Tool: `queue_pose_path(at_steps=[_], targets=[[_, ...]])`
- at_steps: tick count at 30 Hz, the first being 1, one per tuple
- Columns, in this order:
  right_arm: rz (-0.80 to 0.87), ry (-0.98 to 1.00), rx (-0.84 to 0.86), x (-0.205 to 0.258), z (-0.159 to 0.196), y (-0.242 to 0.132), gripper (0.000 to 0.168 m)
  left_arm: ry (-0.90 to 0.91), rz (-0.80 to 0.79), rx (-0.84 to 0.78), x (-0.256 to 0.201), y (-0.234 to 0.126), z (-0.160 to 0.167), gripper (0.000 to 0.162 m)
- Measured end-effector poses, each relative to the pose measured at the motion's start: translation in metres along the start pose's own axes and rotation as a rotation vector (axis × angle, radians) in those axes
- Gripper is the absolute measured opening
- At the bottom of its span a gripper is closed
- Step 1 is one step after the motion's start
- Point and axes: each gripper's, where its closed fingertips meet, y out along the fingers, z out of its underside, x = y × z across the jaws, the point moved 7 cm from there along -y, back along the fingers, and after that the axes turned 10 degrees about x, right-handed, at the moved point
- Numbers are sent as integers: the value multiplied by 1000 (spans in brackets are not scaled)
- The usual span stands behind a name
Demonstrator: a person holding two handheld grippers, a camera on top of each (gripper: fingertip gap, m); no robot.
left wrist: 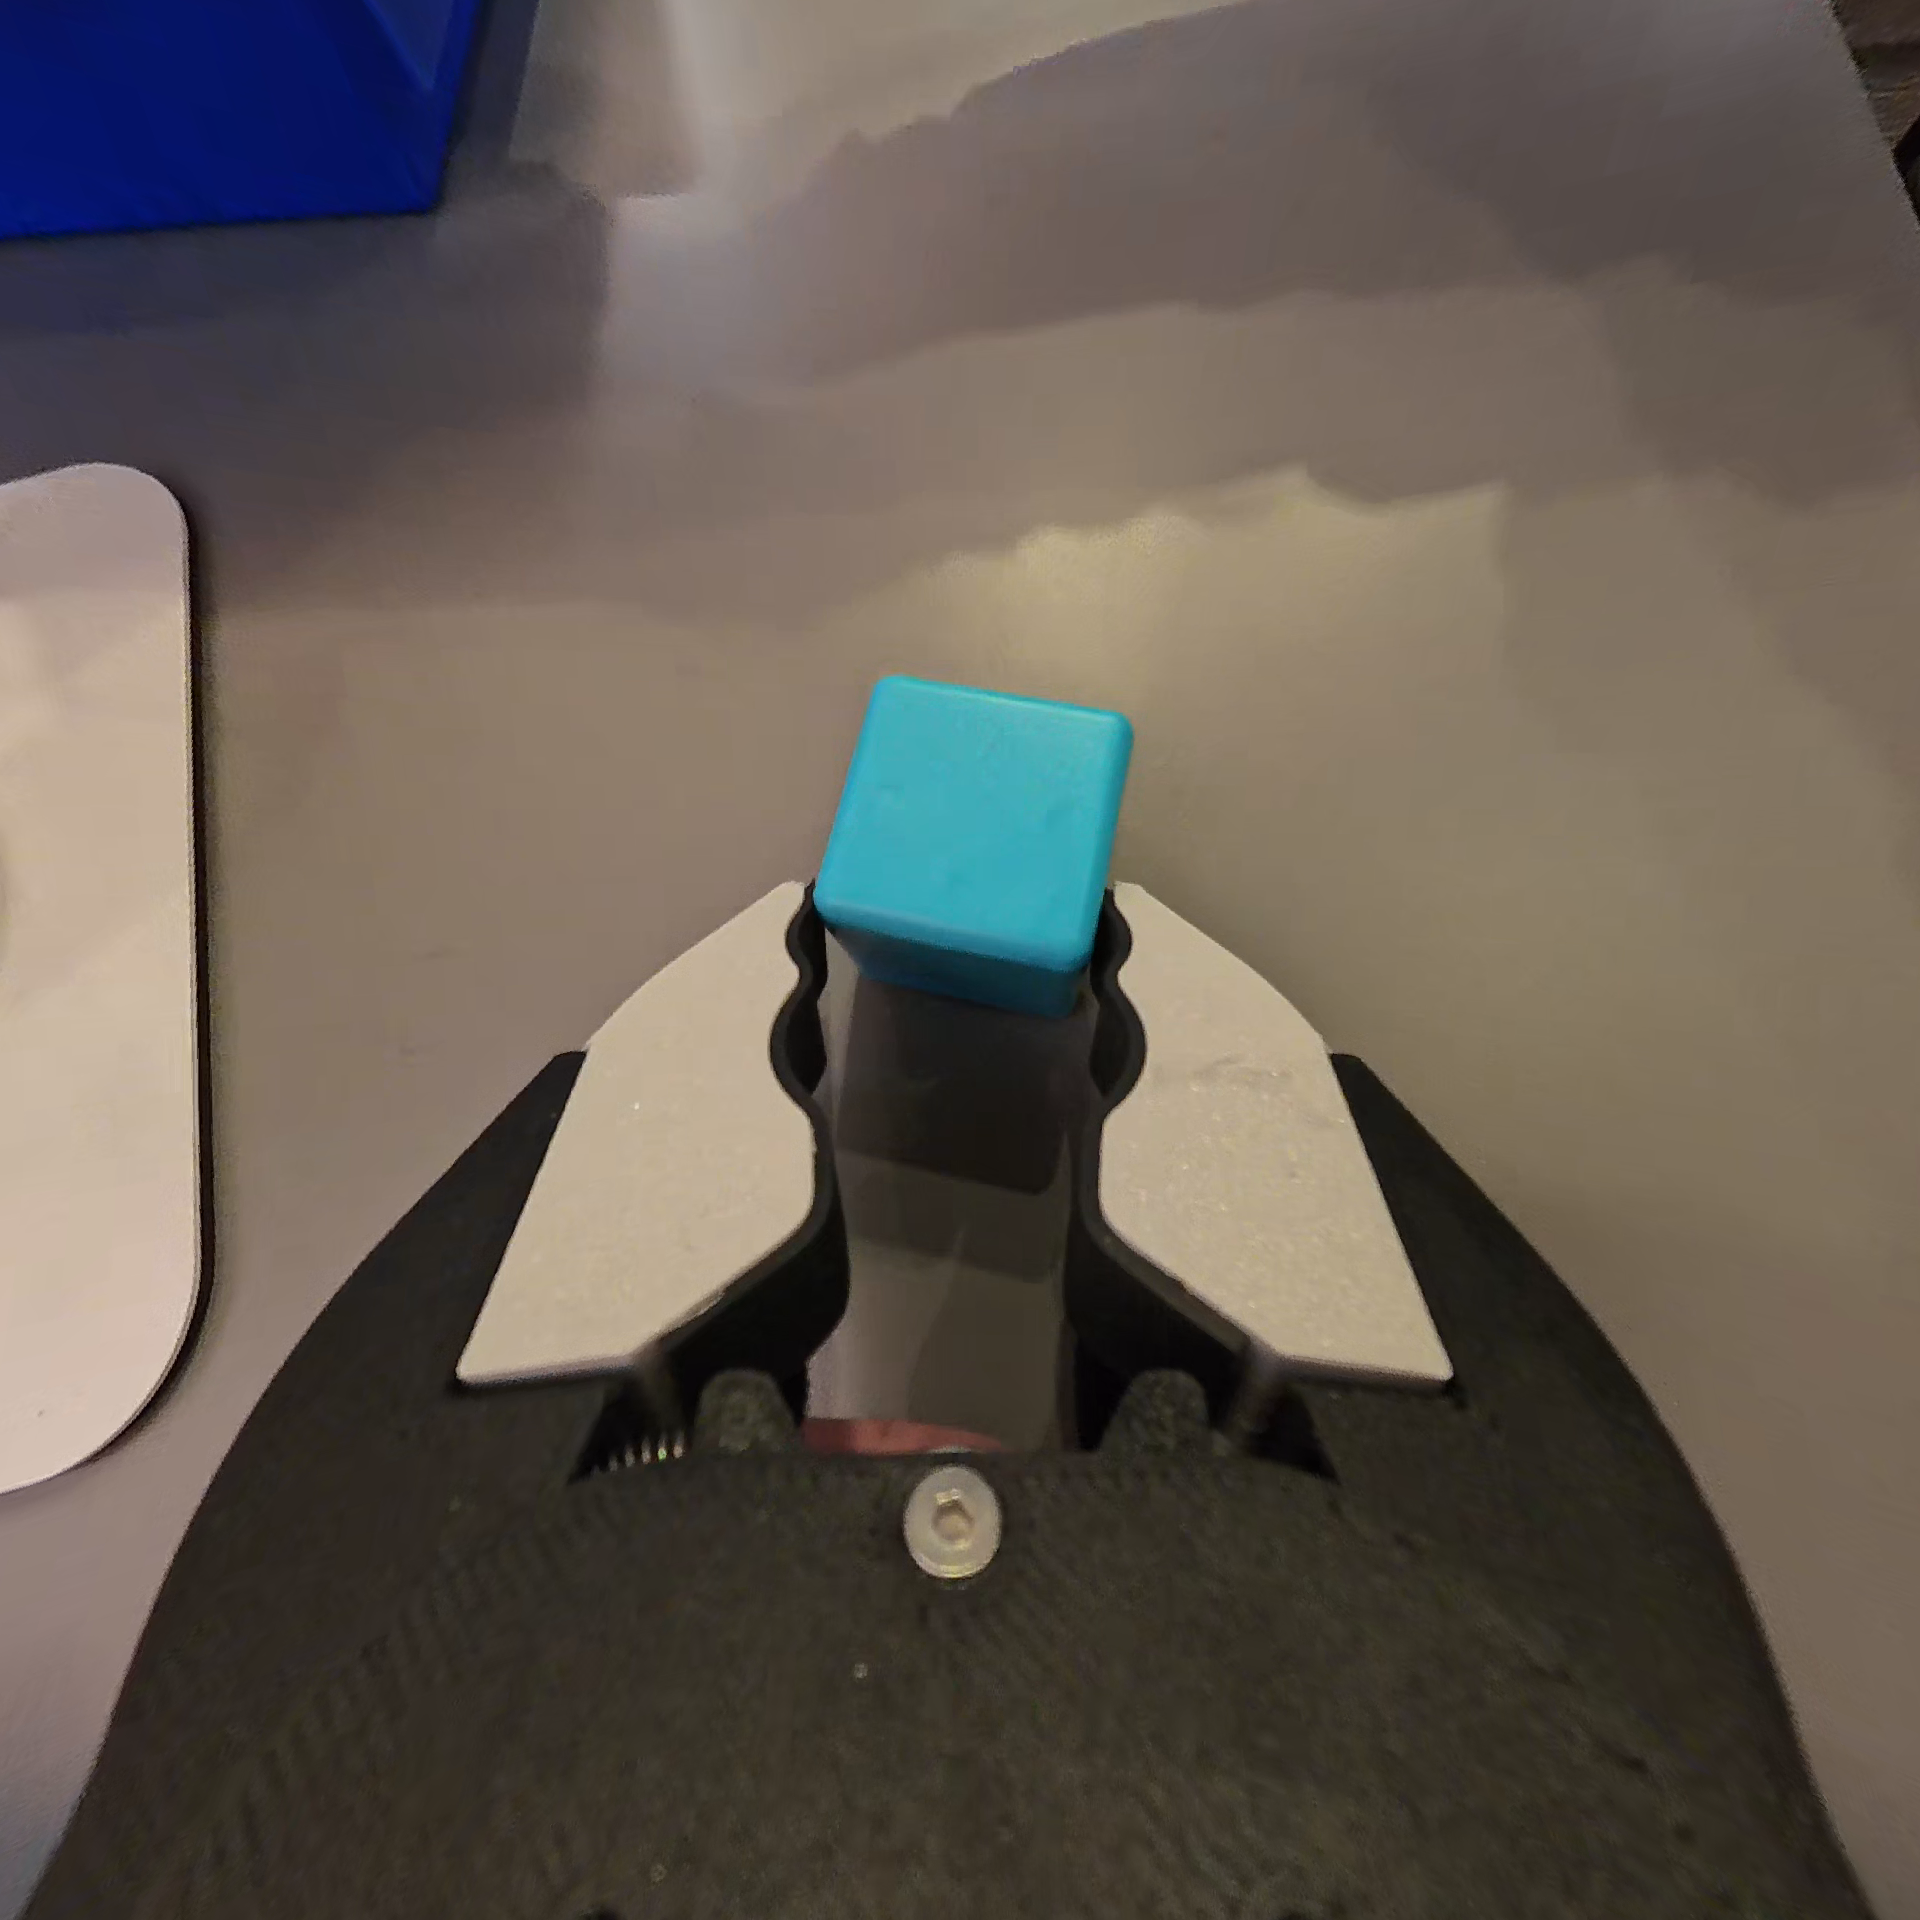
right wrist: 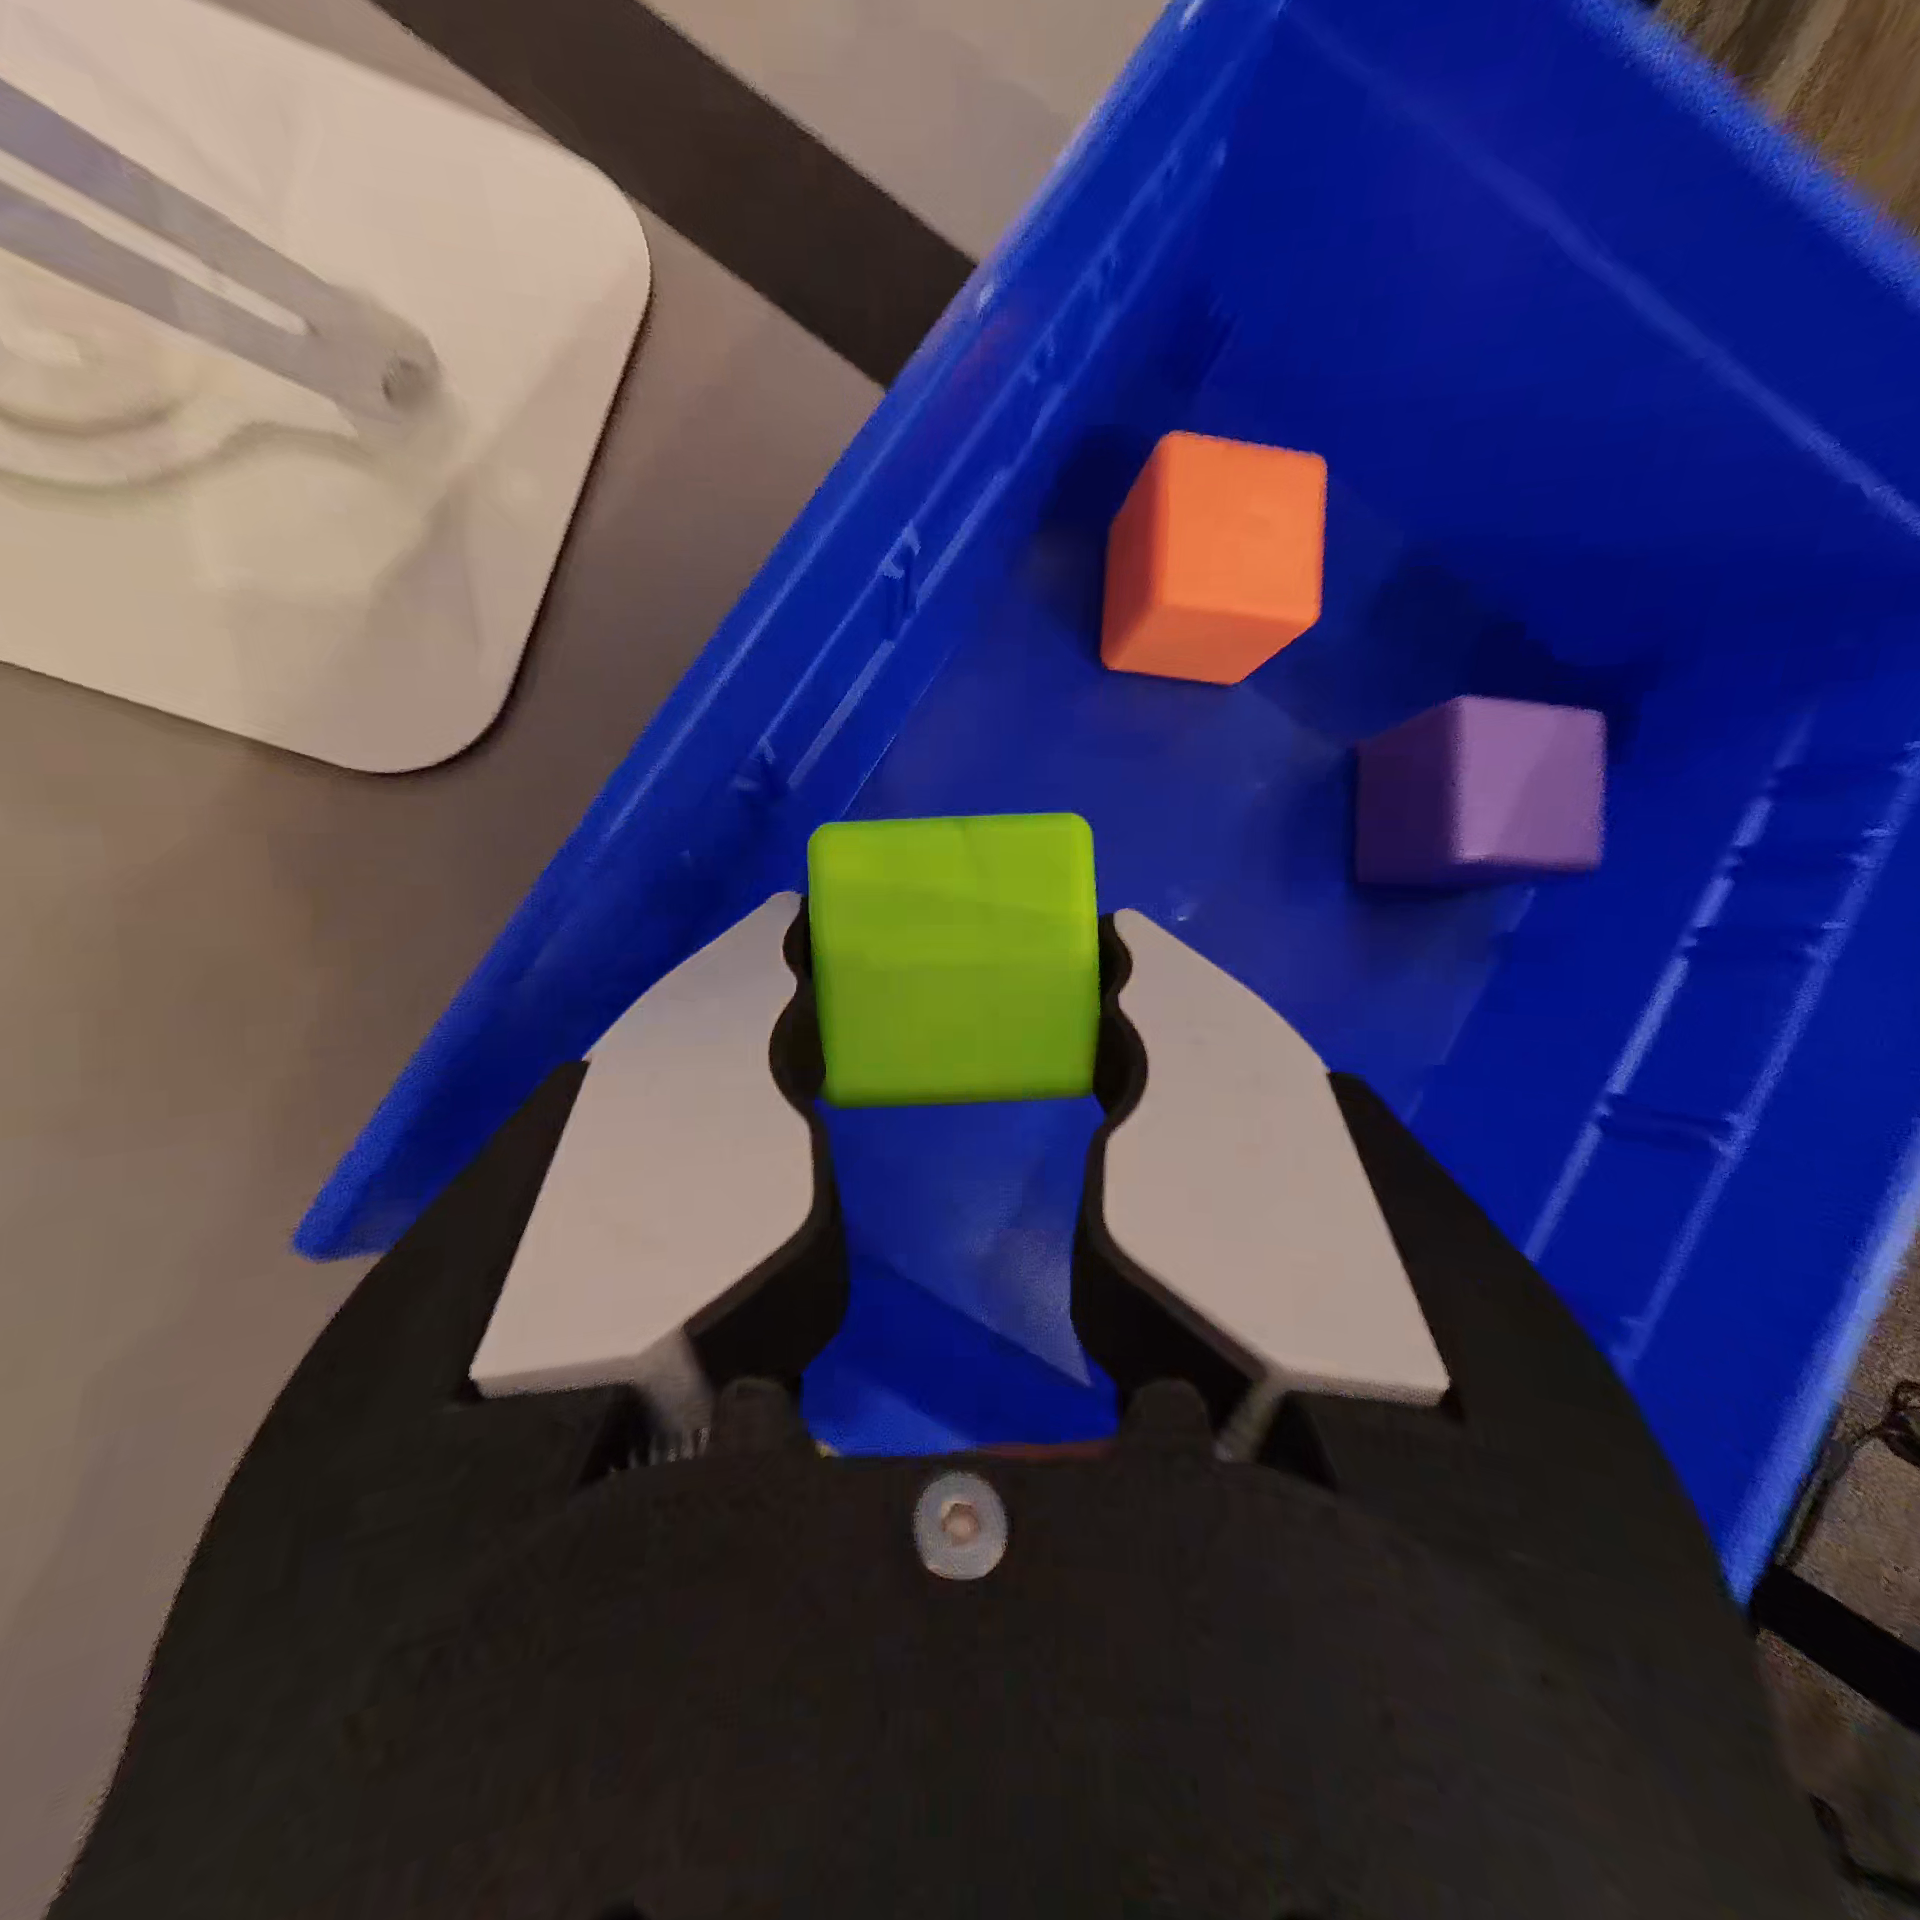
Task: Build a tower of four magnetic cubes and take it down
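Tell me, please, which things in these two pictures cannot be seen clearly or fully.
- Left wrist view: the blue bin is cut off by the top left edge; its contents are out of view.
- Left wrist view: the lower faces of the teal cube are hidden by the left gripper.
- Right wrist view: motion blur smears the white base and the green cube.

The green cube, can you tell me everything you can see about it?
The green cube is bright lime, smooth and matte like plastic, with rounded edges and corners. The right gripper pinches it by two opposite sides, its black finger pads pressing on them. It is held level above the blue bin, near the bin's wall, touching nothing but the fingers.
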Motion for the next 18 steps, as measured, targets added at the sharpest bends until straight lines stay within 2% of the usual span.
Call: queue_pose_path(at_steps=[8,16,18], targets=[[-39,-29,117,1,1,35,51,2,2,0,-1,0,0,49],[-61,-45,198,5,7,48,52,4,3,0,-1,-1,0,49],[-55,-41,193,5,7,47,60,4,3,0,-2,-1,0,49]])
